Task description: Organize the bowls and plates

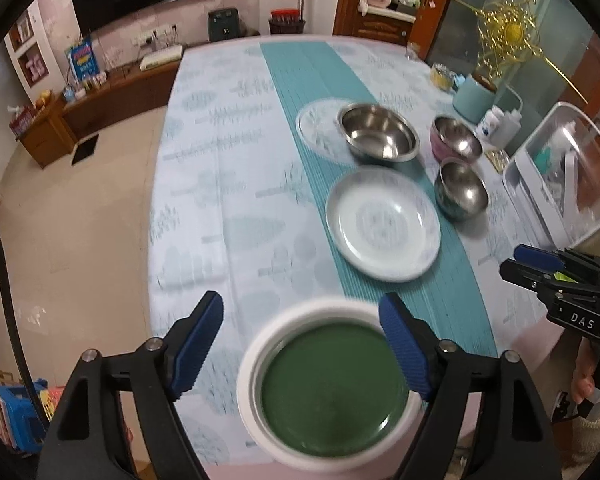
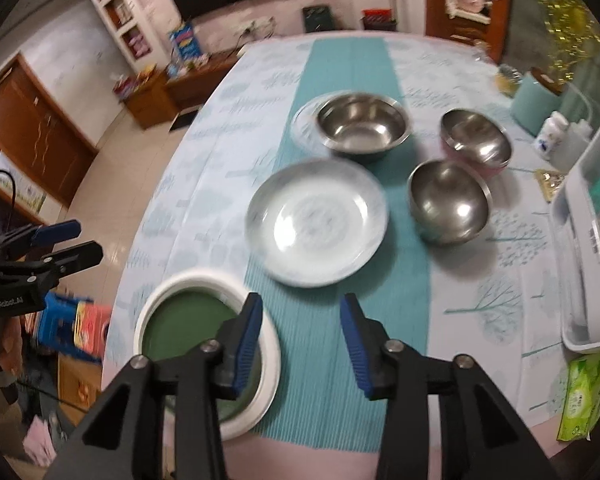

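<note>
Sitting apart on the desk [image 2: 204, 168], nothing looks stacked yet: the green-centred, white-rimmed round plate [image 1: 332, 392] lies at the near edge, the white patterned round plate [image 2: 318, 222] mid-runner, and beyond them a large steel bowl [image 2: 362, 126], a plain small steel bowl [image 2: 450, 202] and a pink-sided steel bowl [image 2: 476, 140]. So sorting seems barely begun. The left hand-held gripper [image 1: 302, 346] hovers wide open over the green plate; the right hand-held gripper [image 2: 302, 342] gapes empty. Readable: "DAS", "GenRobot.AI"

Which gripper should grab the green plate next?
Left, probably. The left gripper is open with the green plate already between its fingers; the right gripper, also open, points at the table runner beside it.
</note>
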`<state>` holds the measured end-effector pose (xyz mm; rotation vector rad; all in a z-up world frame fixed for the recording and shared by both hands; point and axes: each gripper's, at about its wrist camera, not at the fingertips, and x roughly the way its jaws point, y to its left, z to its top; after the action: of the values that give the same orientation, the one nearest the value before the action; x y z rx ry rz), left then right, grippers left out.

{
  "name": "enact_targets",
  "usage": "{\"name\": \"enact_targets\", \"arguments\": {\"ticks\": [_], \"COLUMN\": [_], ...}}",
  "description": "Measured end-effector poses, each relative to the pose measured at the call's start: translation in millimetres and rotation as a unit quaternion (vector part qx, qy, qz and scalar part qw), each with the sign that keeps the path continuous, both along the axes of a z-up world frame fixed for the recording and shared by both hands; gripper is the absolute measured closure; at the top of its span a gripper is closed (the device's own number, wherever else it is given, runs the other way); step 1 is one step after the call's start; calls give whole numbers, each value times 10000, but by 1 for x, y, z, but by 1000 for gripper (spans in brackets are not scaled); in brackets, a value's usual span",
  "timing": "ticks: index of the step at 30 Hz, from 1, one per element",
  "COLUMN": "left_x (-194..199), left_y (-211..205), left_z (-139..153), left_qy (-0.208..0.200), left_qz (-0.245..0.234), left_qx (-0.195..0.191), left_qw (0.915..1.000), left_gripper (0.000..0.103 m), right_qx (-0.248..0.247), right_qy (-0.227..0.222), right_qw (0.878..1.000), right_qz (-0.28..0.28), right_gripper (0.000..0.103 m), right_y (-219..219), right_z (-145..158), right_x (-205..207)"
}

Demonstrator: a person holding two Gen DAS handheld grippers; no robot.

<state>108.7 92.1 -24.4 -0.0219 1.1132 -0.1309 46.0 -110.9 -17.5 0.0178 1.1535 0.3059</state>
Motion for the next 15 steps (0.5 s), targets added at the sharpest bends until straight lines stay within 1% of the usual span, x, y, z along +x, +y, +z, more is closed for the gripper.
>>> {"name": "enact_targets", "arguments": {"ticks": [4,5,6,8,12,15], "left_x": [24,28,36,53,87,112], "left_y": [-4,-6,-7,-11,-19,-31], "left_z": [14,15,17,17,-2,-28], "left_qy": [-233,-269,-318,-379,-225,51], "left_qz": [-52,-46,-19,39,62,-66], "left_qx": [25,22,18,-33,-136,-207], "left_qw": [9997,9996,9995,9993,9996,9998], "left_gripper": [21,18,12,5,5,5], "right_qx": [16,39,64,147,278,370], "right_qy": [-121,-137,-143,-104,87,321], "right_qw": [9996,9993,9990,9982,9962,9938], "right_qz": [-269,-349,-418,-565,-818,-1002], "right_gripper": [61,61,61,61,61,61], "right_y": [-13,-16,-19,-26,-35,-40], "right_z": [7,7,7,4,-15,-39], "right_x": [15,19,22,30,46,58]}}
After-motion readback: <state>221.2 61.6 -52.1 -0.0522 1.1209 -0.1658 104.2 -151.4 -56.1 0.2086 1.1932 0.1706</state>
